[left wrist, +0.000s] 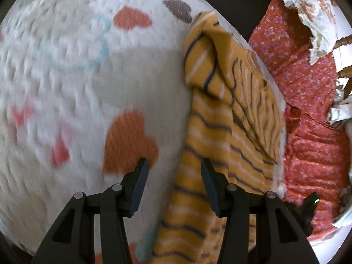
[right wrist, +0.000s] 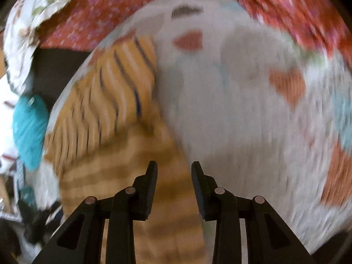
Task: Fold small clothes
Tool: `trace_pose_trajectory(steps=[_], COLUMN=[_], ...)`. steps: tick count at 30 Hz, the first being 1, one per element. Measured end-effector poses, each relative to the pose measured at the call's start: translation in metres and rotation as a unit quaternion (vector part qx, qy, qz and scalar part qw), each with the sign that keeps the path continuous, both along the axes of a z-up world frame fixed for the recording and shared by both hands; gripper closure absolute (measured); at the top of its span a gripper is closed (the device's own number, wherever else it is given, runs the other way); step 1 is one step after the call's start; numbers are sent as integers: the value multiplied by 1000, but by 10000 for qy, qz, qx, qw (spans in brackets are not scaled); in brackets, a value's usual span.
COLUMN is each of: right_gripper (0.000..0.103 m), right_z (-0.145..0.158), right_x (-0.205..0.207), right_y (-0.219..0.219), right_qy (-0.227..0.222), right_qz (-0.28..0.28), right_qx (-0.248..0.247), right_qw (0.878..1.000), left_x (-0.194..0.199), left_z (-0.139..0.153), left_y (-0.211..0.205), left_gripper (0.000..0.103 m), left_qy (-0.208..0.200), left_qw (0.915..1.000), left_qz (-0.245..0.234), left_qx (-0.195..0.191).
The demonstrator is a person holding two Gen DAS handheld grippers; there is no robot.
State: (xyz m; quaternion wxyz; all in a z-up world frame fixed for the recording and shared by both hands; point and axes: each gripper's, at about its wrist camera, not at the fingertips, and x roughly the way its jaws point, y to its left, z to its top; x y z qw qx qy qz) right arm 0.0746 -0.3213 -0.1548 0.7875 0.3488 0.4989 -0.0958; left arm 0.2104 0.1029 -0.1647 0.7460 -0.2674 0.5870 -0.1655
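Note:
A small mustard-yellow garment [left wrist: 222, 118] with white and navy stripes lies crumpled along the right edge of a white fleece blanket with hearts [left wrist: 88, 77]. My left gripper [left wrist: 175, 165] is open and empty, its right finger over the garment's lower part. In the right wrist view the same garment [right wrist: 114, 114] lies on the left side of the blanket [right wrist: 242, 121]. My right gripper [right wrist: 173, 167] is open and empty just above the garment's near edge. Both views are motion-blurred.
A red floral sheet [left wrist: 308, 101] lies beyond the blanket, also in the right wrist view [right wrist: 132, 6]. A white leaf-print cloth [left wrist: 312, 6] sits at the far corner. A teal item [right wrist: 29, 127] lies left of the blanket.

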Motion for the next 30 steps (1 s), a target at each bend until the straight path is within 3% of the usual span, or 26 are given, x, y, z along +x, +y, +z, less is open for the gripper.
trace_pose_trajectory(steps=[3,10,17,25,27,29,30], right_gripper=[68,67,67,67,67,67,67], right_z=[-22,-45,-58,-68,-68,-66,-64], right_x=[-39,-107,-157,-169,-167,-168,-167], right_y=[18,33,49,58,67,72,75], right_qy=[22,-315,-468,-596,-600,-647,-653], right_qz=[166,54,194,220,280,370,430], right_qx=[523,1729,2153,2661,2617,2470,2372], right_qw=[9985,9844,9752,9618,9629,9661,9683], left_x=[-24,-84,-134,-158,-160,-161,-160], left_z=[-1,2,-2,-9,-11,-12,-12], left_y=[-2,-10,-18,-28,-33,-31,-26], left_gripper=[54,53,43,34,44,74,83], left_qy=[71,-197,-80,186,294,339,417], left_qw=[9998,9994,9989,9979,9966,9958,9965], left_qz=[-82,-229,-404,-591,-728,-689,-605], left_qx=[-155,138,219,212,234,490,396])
